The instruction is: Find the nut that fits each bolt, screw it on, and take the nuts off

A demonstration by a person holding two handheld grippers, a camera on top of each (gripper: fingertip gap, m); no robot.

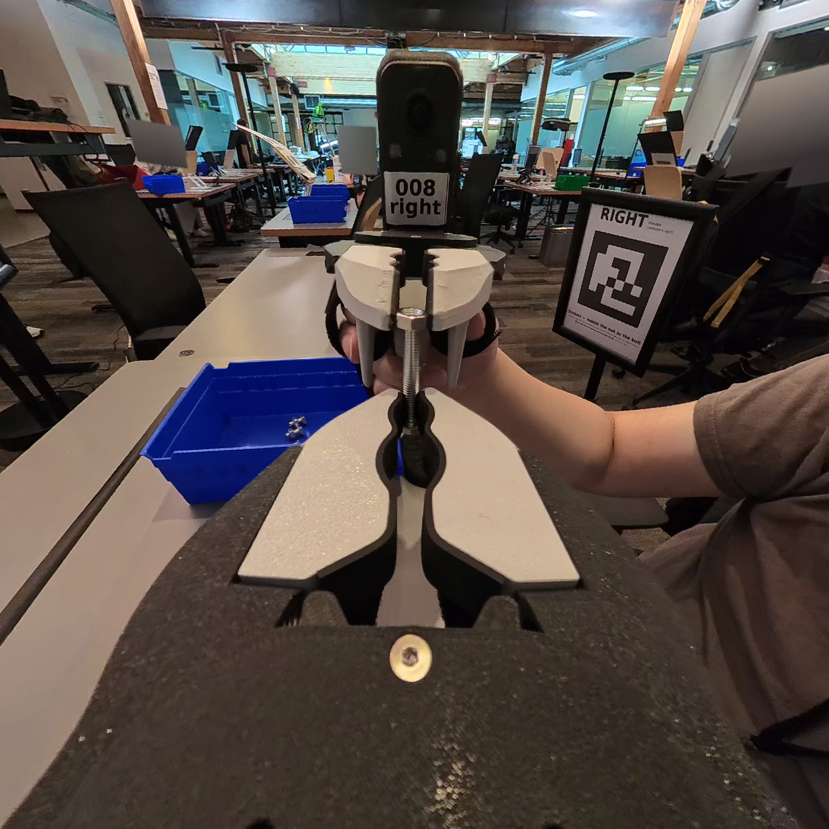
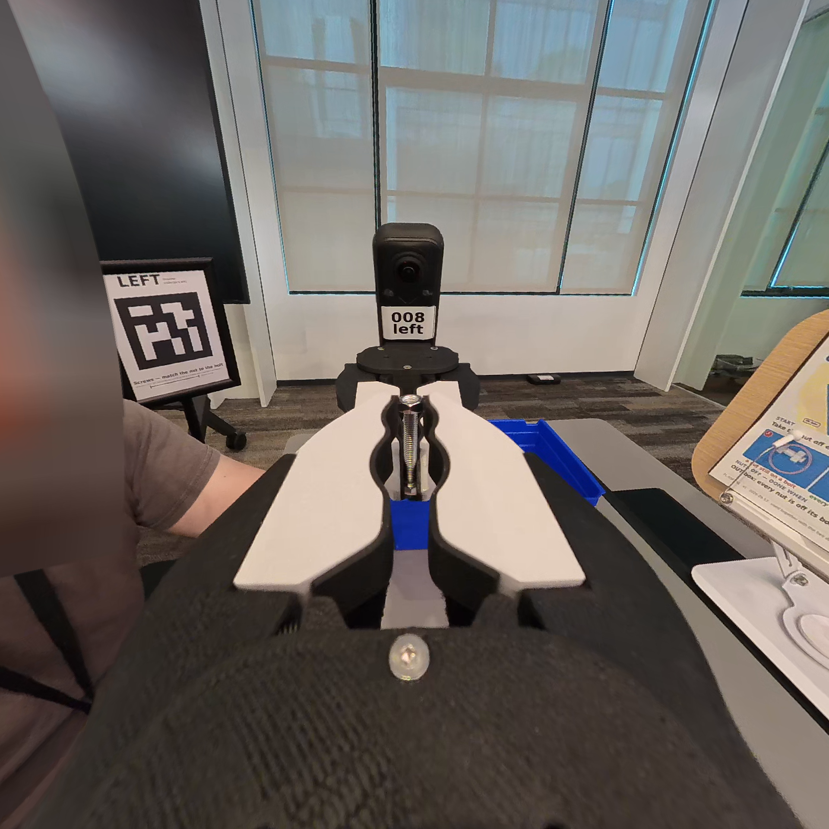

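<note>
A silver bolt (image 1: 410, 363) is held between my two grippers, above the edge of the grey table (image 1: 269, 305). My left gripper (image 1: 410, 403) is shut on the bolt's lower end, which sits in the notch between its fingers. My right gripper (image 2: 409, 406) faces it from a little higher and is shut on a hex nut (image 2: 409, 403) at the bolt's upper end. The left wrist view shows the right gripper (image 1: 410, 309) head-on with the nut (image 1: 410, 320) at its fingertips. In the right wrist view the bolt (image 2: 410, 448) shows through the finger gap.
A blue bin (image 1: 251, 426) with a few loose nuts (image 1: 296, 428) stands on the table below the grippers; it also shows in the right wrist view (image 2: 551, 453). A framed sign on a stand (image 1: 628, 278) is at the right. An instruction board (image 2: 785, 448) is nearby, and a person's arm (image 1: 560, 430). Tip to tip, the grippers are about 4 cm apart.
</note>
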